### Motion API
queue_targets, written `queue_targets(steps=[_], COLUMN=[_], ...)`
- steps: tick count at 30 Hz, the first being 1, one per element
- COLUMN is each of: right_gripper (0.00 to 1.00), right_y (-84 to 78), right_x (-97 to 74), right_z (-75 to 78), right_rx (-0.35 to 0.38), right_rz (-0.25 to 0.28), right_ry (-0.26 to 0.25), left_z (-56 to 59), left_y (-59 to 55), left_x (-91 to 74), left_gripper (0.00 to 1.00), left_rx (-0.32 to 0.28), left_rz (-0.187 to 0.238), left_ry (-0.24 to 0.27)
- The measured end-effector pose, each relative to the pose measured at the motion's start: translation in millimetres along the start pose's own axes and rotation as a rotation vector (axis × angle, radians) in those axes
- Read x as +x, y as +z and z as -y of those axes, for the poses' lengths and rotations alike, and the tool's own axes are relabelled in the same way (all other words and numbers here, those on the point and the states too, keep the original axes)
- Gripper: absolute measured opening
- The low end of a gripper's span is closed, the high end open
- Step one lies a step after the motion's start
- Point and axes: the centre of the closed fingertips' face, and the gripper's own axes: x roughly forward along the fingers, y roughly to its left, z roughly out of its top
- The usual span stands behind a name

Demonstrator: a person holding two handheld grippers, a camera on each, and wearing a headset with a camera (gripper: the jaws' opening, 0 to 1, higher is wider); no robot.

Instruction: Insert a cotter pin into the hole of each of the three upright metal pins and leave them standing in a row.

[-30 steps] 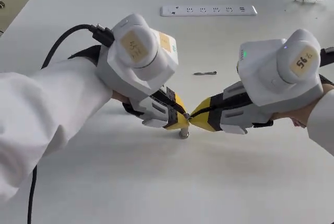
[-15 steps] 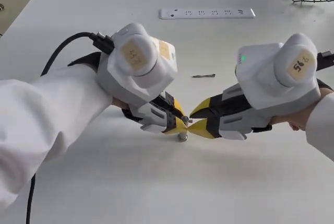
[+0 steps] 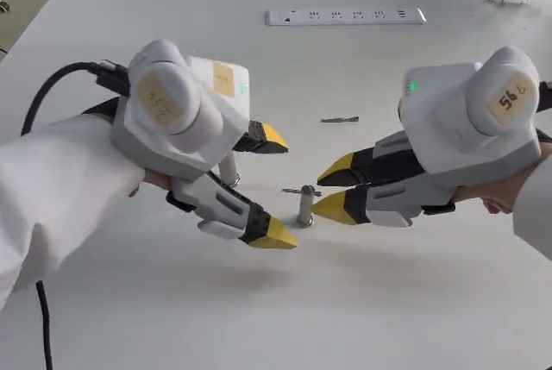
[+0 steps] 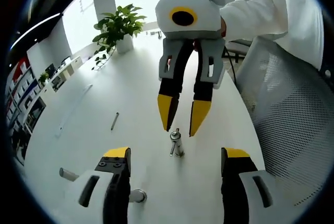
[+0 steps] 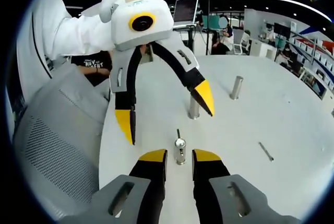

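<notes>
**Pin with cotter fitted, standing free between two empty grippers**
The pin (image 3: pixel 305 208) stands upright on the table (image 3: pixel 259 318) with the cotter (image 3: pixel 300 190) crosswise near its top. It is judged rigid, light, smooth and easily toppled, so it is best gripped low on the shank. The right gripper (image 3: pixel 338 187) sits just beside it, jaws narrowly parted and holding nothing. The left gripper (image 3: pixel 274 187) gapes wide, also holding nothing. A spare cotter (image 3: pixel 339 119) lies beyond.

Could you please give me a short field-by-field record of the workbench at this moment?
Near metal pin: upright, cotter pin through its hole
Left gripper: open wide, holding nothing
Right gripper: open, tips beside that pin
Second metal pin and third metal pin: upright, no cotter pin visible
Loose cotter pin: lying on the table
</notes>
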Motion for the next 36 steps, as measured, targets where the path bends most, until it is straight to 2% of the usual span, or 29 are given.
queue_targets(steps=[4,7,9,11,14,18,21,27,30,33,36], right_gripper=[0.15,0.16,0.16,0.16,0.16,0.15,0.15,0.11,0.10,0.05,0.05], right_y=[-0.1,0.6,1.5,2.9,4.9,7.7,8.3,8.7,5.8,6.0,6.0], right_x=[0.6,1.9,3.3,4.7,6.5,8.9,10.8,14.4,15.8,15.6,15.0], right_z=[-1.9,-2.2,-3.0,-3.7,-4.5,-5.6,-5.4,-1.7,-0.7,-0.7,-2.2], right_rx=[0.012,0.017,0.019,0.019,0.017,0.015,0.014,0.019,0.018,0.025,0.003], right_rz=[0.003,0.006,0.007,0.007,0.006,0.006,0.004,0.009,-0.005,0.000,-0.005], right_ry=[0.001,-0.004,-0.002,-0.001,0.002,0.009,0.012,0.021,0.031,0.040,0.056], left_z=[-4.7,-8.7,-14.0,-15.9,-15.8,-18.8,-15.0,-7.6,-5.7,-4.2,-1.5], left_y=[-8.8,-14.5,-17.1,-20.5,-24.6,-25.8,-23.7,-31.9,-34.5,-39.5,-42.5], left_x=[-16.0,-29.0,-37.6,-45.9,-56.6,-70.5,-78.5,-89.6,-91.1,-92.4,-94.6], left_gripper=[0.88,0.93,0.95,1.00,0.99,0.99,0.99,0.99,0.99,0.99,0.99], left_rx=[-0.071,-0.109,-0.164,-0.180,-0.223,-0.300,-0.348,-0.396,-0.428,-0.453,-0.472], left_rz=[0.027,0.040,0.065,0.075,0.094,0.153,0.205,0.205,0.231,0.224,0.224], left_ry=[0.045,0.086,0.134,0.160,0.192,0.264,0.278,0.324,0.334,0.349,0.362])
